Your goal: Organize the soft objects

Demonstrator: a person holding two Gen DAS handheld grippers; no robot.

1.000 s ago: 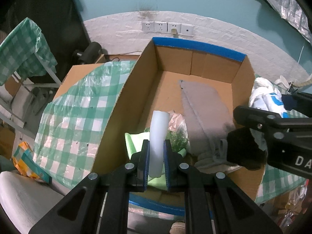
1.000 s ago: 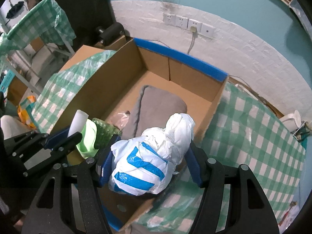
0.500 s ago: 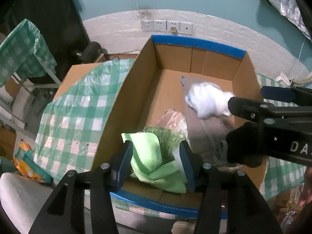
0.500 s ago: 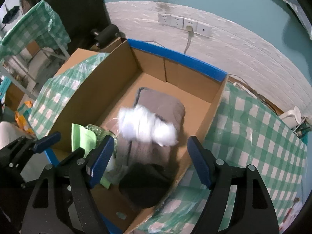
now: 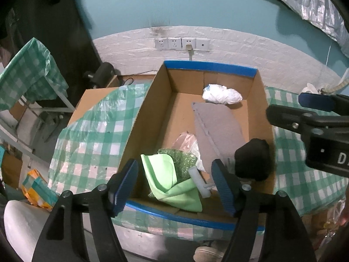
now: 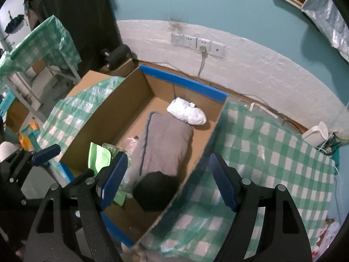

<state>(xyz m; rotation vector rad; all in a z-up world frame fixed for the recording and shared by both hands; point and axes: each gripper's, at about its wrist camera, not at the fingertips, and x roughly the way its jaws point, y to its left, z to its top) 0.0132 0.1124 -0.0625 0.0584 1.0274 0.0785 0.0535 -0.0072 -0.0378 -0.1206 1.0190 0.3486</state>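
- Left gripper (image 5: 174,183): jaws spread wide, empty, above cardboard box (image 5: 144,118) near edge.
- Right gripper (image 6: 168,181): jaws apart, empty; body lettering partly readable, "D" only.
- White bundle (image 6: 186,114): far end of box, touching grey cushion (image 6: 165,139).
- Green cloth (image 5: 168,179), white roll (image 5: 199,181): near-left corner.
- Black lump (image 6: 156,193): near-right corner.

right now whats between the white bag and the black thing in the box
The folded grey cloth fills the stretch between white bag and black bundle, clearest in the right wrist view.

Dim, bluish indoor light – soft shadows, no glare – with heavy fisheye bending and dark, blurred corners.
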